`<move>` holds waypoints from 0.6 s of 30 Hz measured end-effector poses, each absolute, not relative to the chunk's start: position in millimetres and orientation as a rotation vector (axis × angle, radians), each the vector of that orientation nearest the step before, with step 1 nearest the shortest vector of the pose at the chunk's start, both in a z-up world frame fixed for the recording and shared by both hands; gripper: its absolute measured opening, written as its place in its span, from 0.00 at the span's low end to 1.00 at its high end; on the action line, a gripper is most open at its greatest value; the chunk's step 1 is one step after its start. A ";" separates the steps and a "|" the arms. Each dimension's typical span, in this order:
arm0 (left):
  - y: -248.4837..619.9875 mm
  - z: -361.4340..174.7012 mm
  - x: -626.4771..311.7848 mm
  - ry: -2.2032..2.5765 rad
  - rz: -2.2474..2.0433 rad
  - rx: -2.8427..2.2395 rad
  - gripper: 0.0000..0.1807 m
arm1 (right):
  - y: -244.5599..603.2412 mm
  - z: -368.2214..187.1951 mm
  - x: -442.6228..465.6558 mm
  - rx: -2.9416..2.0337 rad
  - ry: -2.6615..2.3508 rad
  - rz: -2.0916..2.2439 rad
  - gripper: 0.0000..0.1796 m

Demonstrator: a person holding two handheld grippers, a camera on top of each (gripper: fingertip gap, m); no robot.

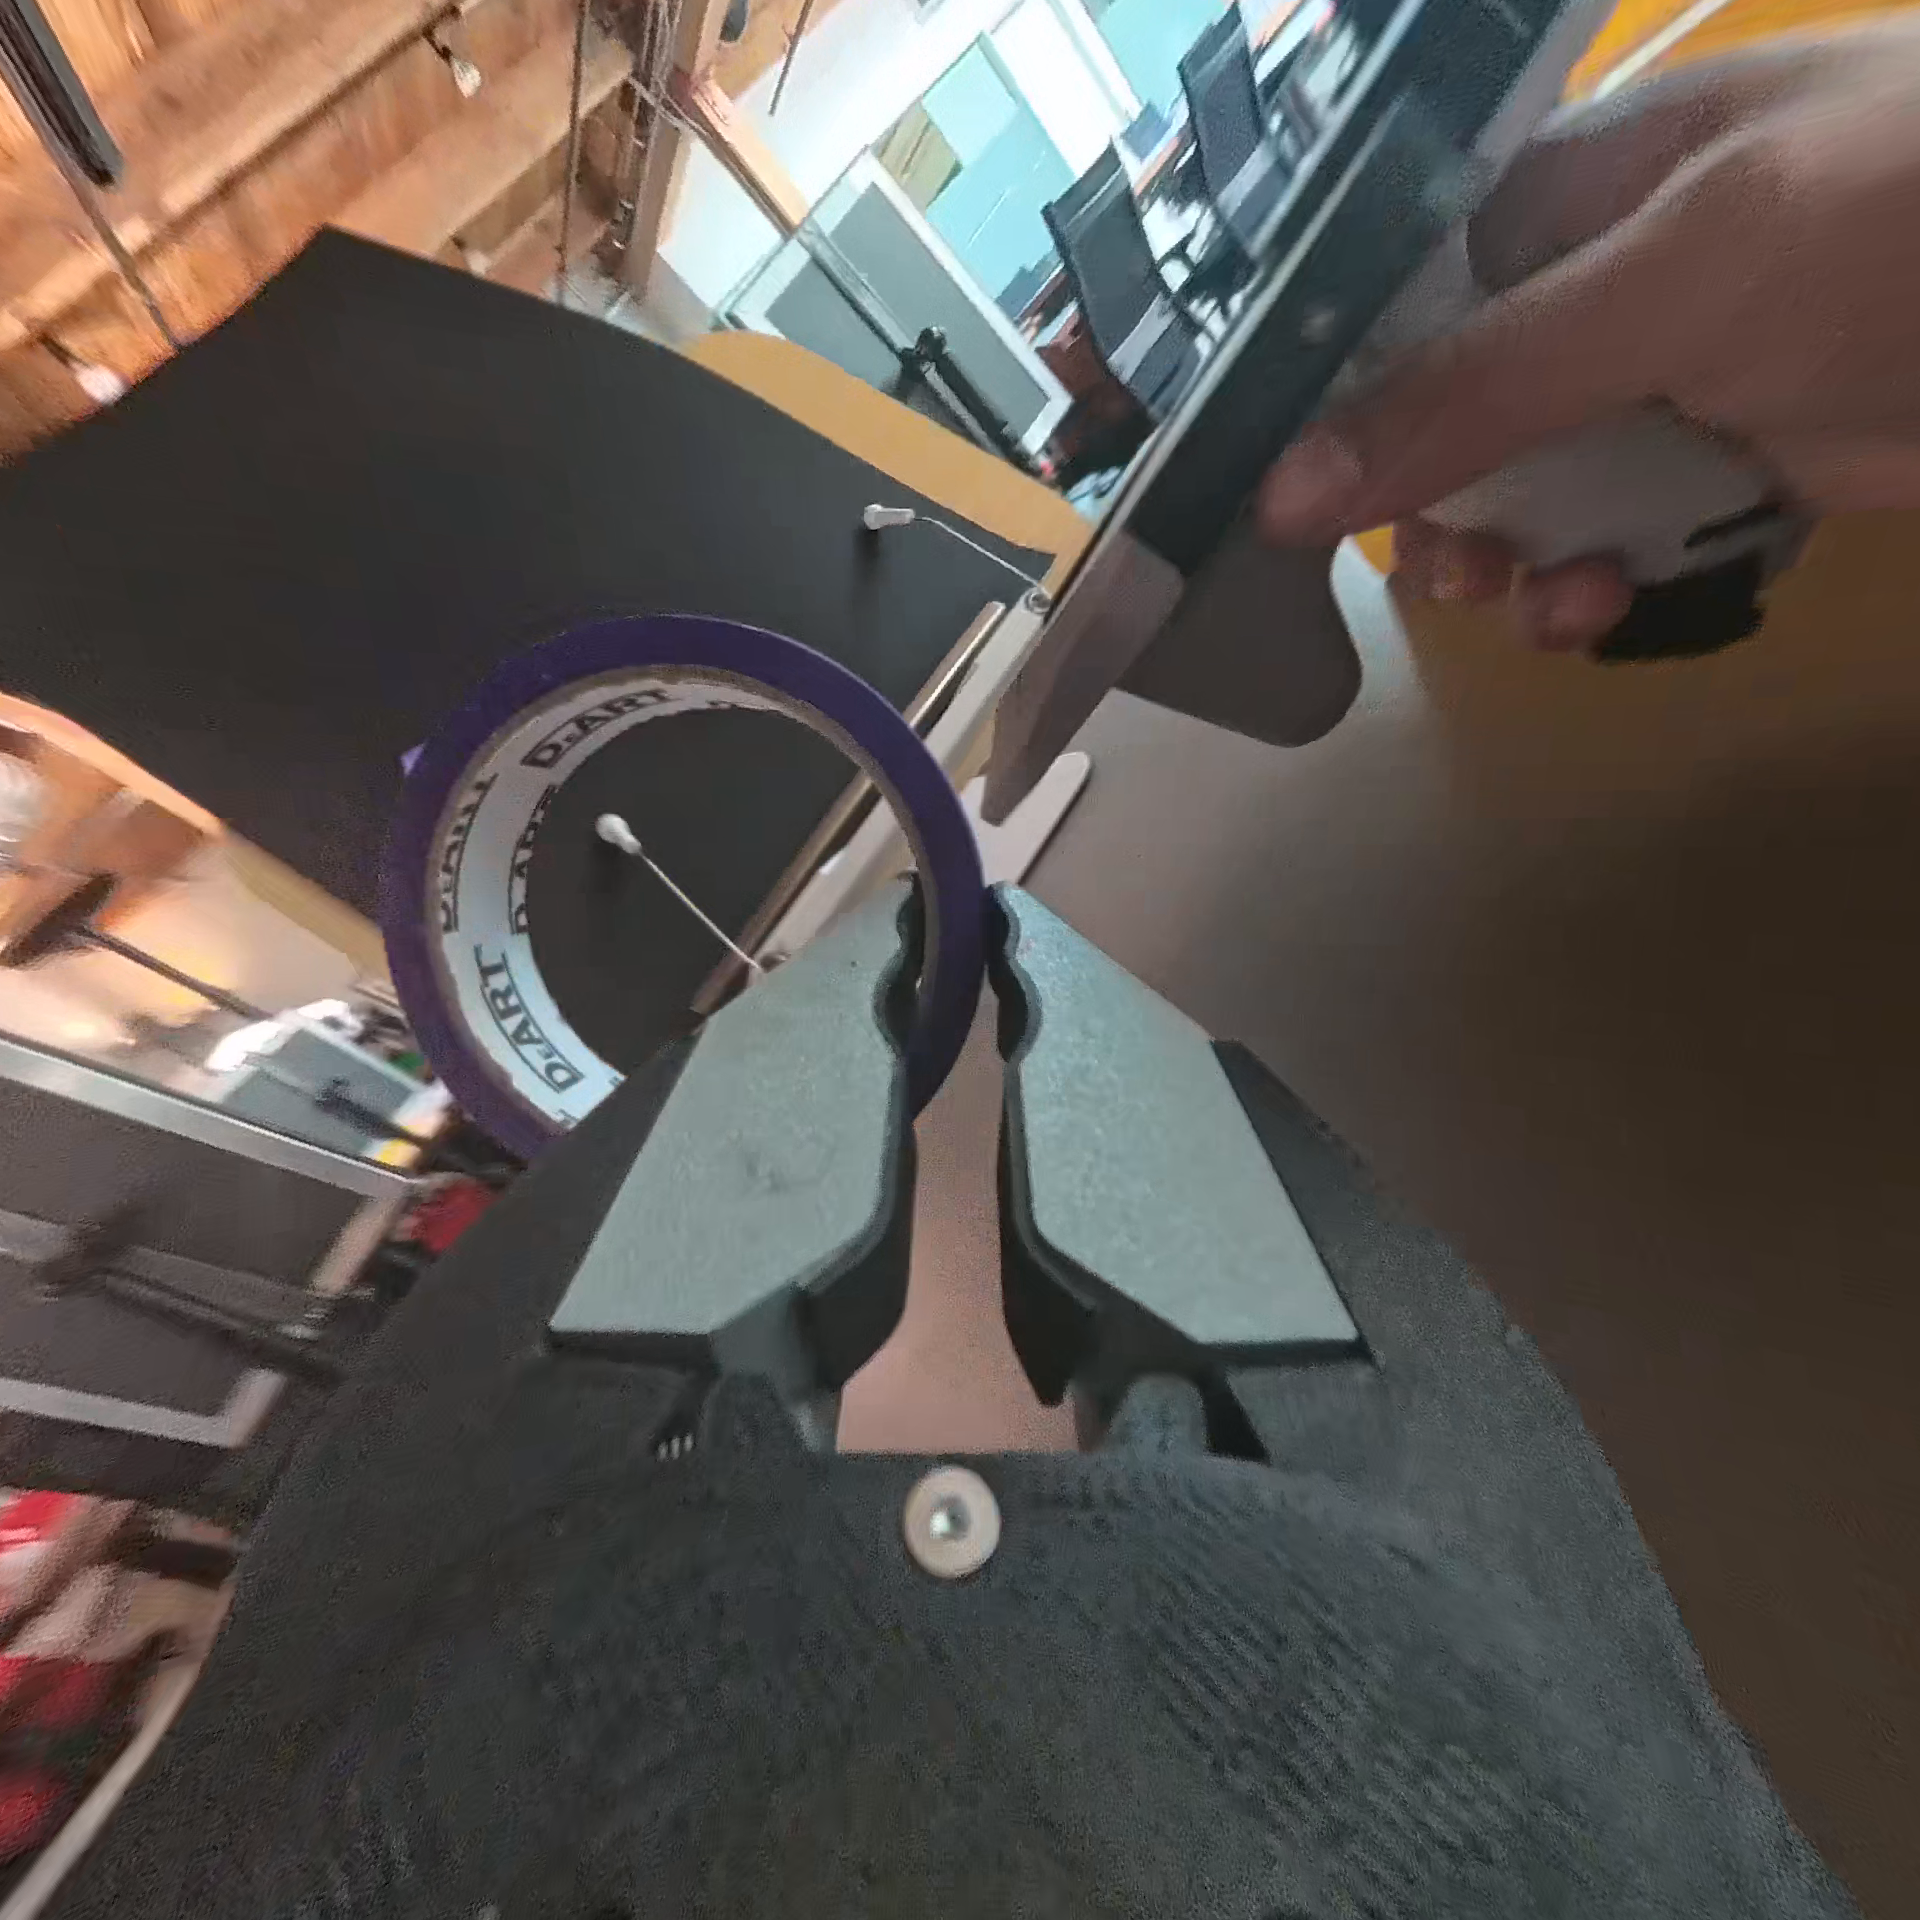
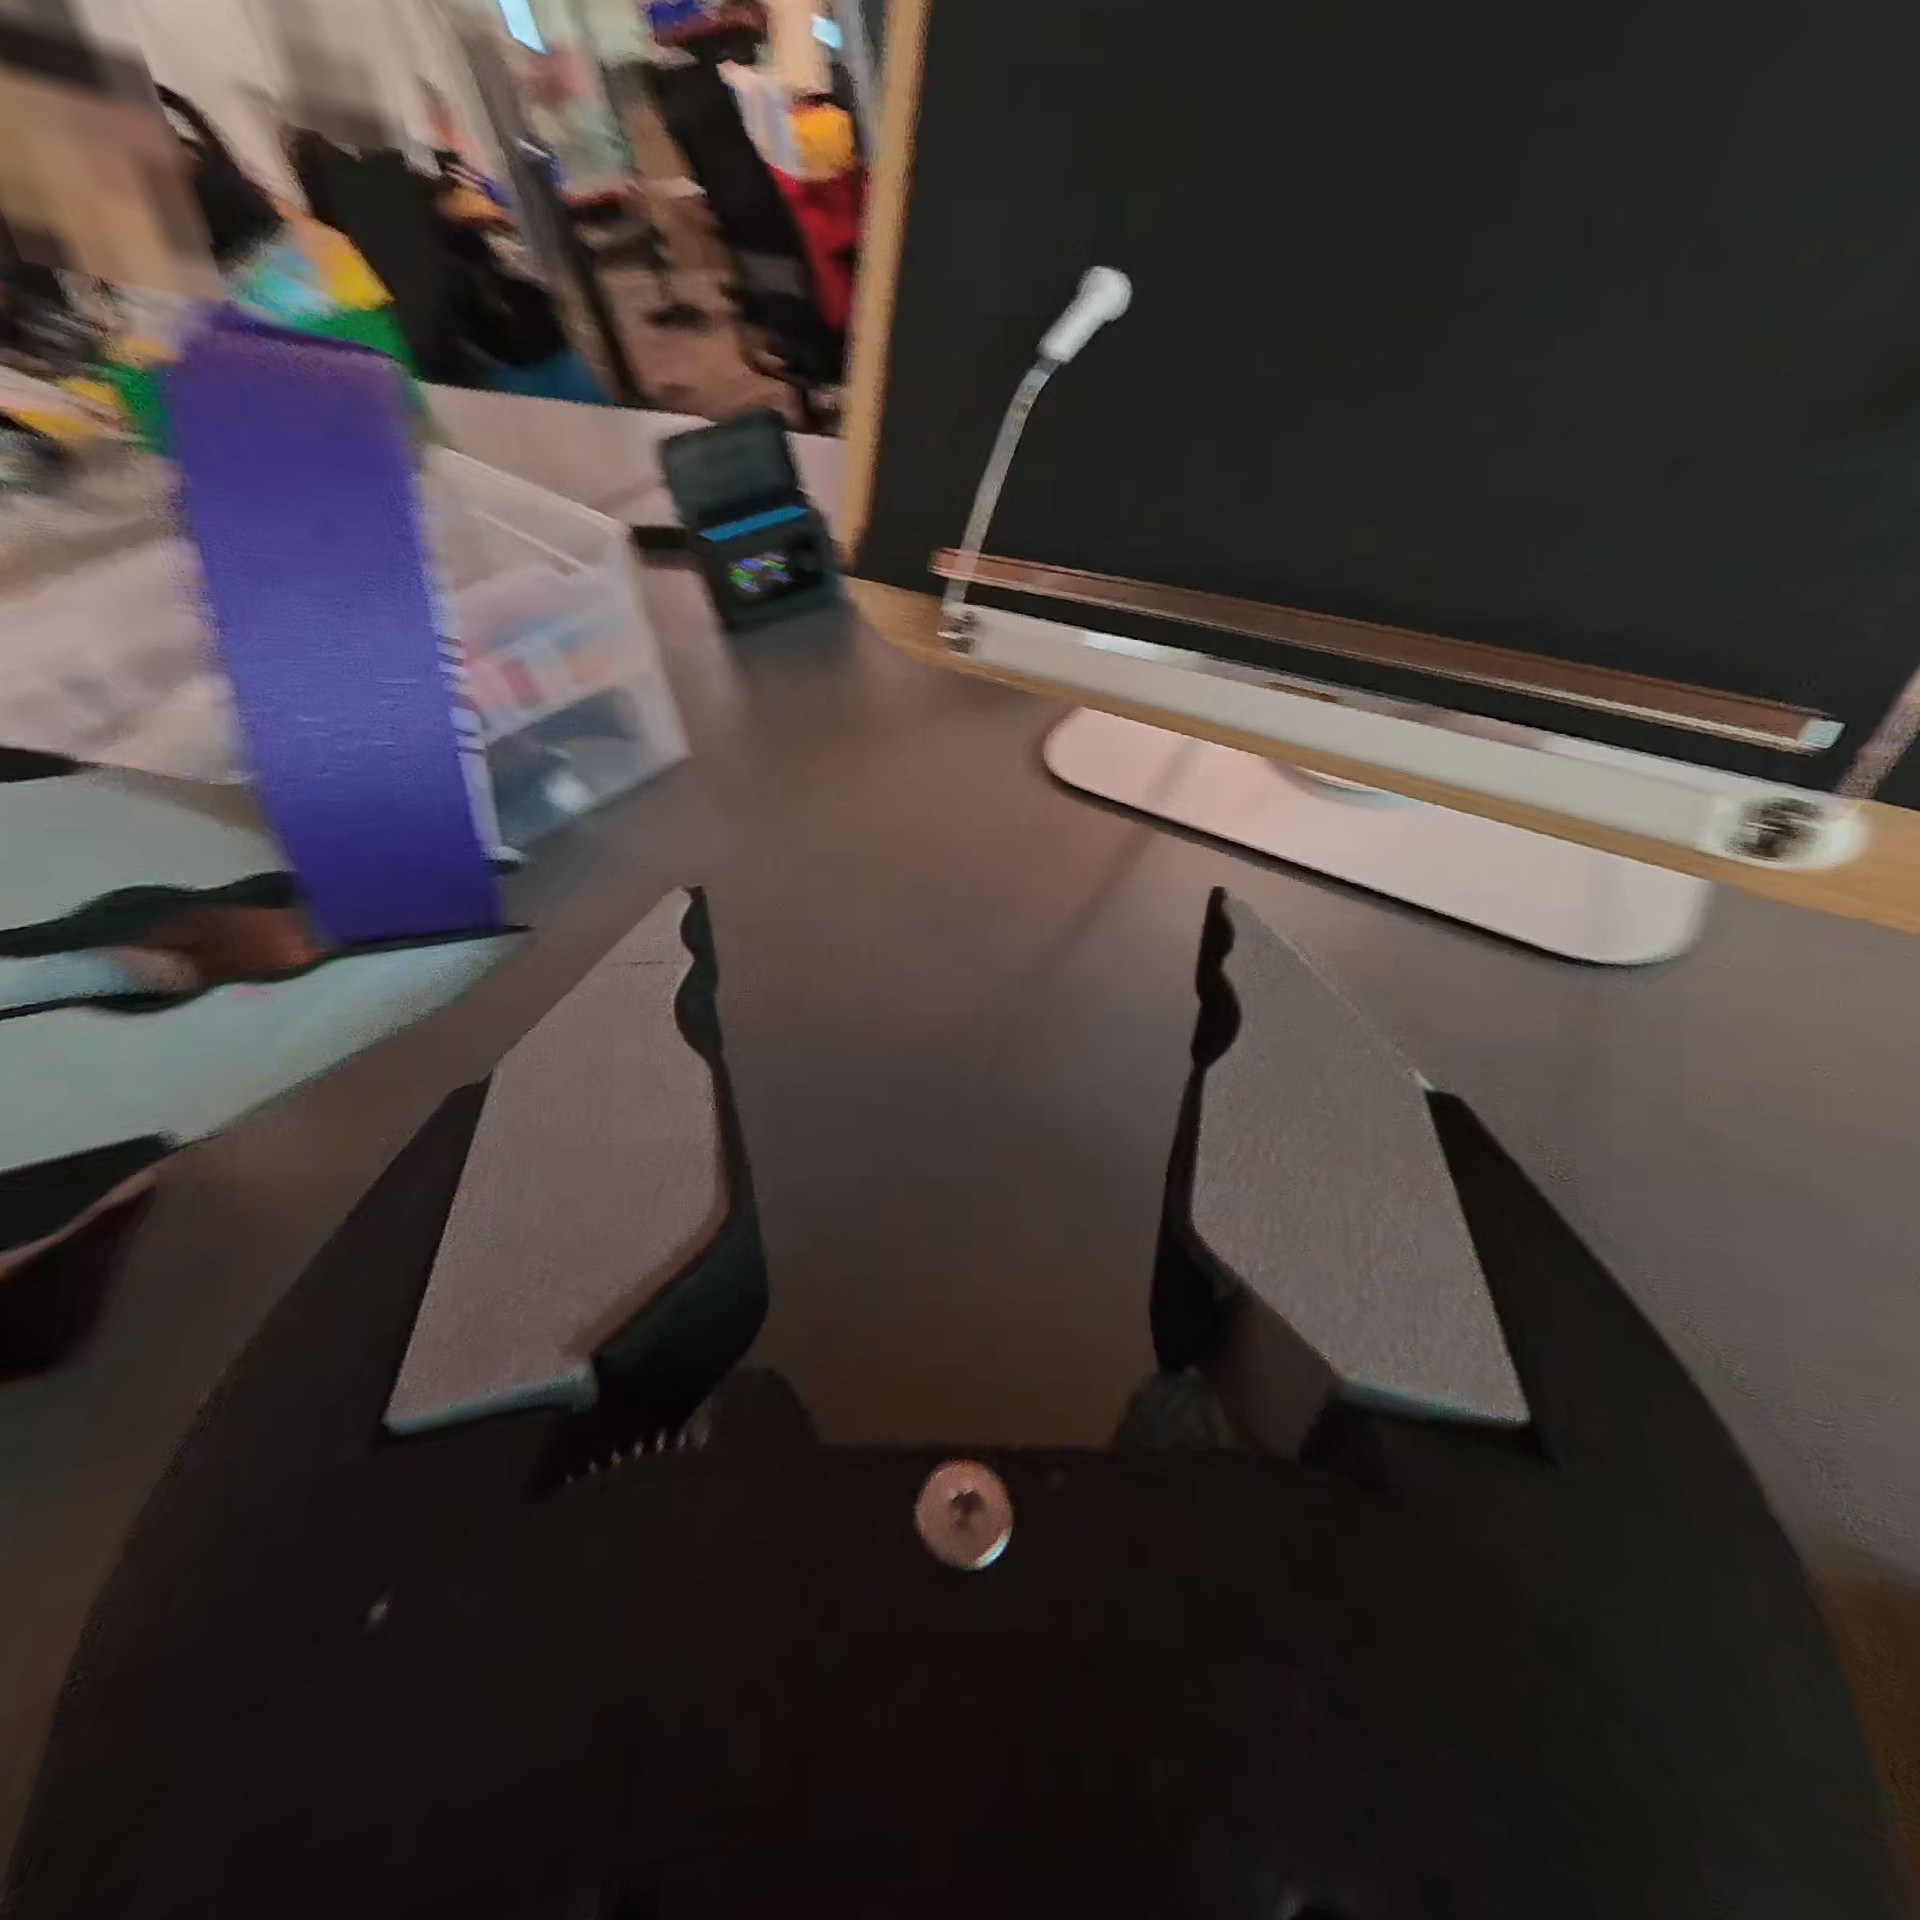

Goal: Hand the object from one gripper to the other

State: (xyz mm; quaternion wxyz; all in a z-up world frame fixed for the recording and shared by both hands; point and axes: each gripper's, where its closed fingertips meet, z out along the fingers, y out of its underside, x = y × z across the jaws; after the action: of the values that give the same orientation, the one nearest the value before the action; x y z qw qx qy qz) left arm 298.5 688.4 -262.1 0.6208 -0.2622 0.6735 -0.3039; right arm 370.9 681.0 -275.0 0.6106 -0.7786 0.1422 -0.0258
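In the left wrist view, the roll of purple tape [image 1: 681, 883] stands on edge at left of centre, its white cardboard core printed with dark lettering. The left gripper [image 1: 956, 935] is clamped on the roll's right-hand rim: one grey finger tip sits inside the ring, the other outside, with the band pinched between them. Through the ring and behind it shows a black panel [image 1: 364, 499] bearing a white-tipped stalk [image 1: 675, 894]; a second such stalk [image 1: 951, 540] shows farther up. To the right, a person's hand [image 1: 1621, 416] grips the handle of the other gripper, whose dark body crosses the upper right corner above the dark brown tabletop [image 1: 1507, 987]. In the right wrist view, the purple tape [image 2: 322, 644] appears at far left, blurred and seen edge-on as a broad band, held up by the left gripper's pale fingers [image 2: 135, 997] beneath it. A clear plastic box [image 2: 561, 665] sits just behind it, and a small black device [image 2: 753, 520] with a lit screen stands farther back. The right gripper [image 2: 956, 935] fills the lower middle, its two grey fingers spread wide apart with only tabletop between them, well clear of the tape. At right, a monitor [image 2: 1455, 364] stands on a pale flat base [image 2: 1351, 842].
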 end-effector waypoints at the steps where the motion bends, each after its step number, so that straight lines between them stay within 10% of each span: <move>1: 689.1 -262.9 298.2 1.553 -0.748 -0.634 0.04 | 683.9 -272.1 362.7 -1.774 0.300 0.011 0.50; 14: 685.9 -271.4 297.1 1.619 -0.854 -0.659 0.04 | 691.1 -247.3 307.7 -1.580 0.106 0.483 0.01; 16: 693.0 -276.0 299.8 1.621 -0.809 -0.712 0.04 | 692.0 -249.1 312.2 -1.602 0.102 0.382 0.04; 18: 703.7 -286.0 303.2 1.643 -0.768 -0.812 0.04 | 690.4 -248.2 308.1 -1.601 0.057 0.364 0.46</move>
State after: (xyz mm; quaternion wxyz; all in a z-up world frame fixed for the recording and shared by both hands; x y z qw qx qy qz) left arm 303.2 703.7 -286.0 0.5458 -0.3424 0.6927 -0.3239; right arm 308.1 690.4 -248.2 0.6810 -0.7136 0.0255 0.1620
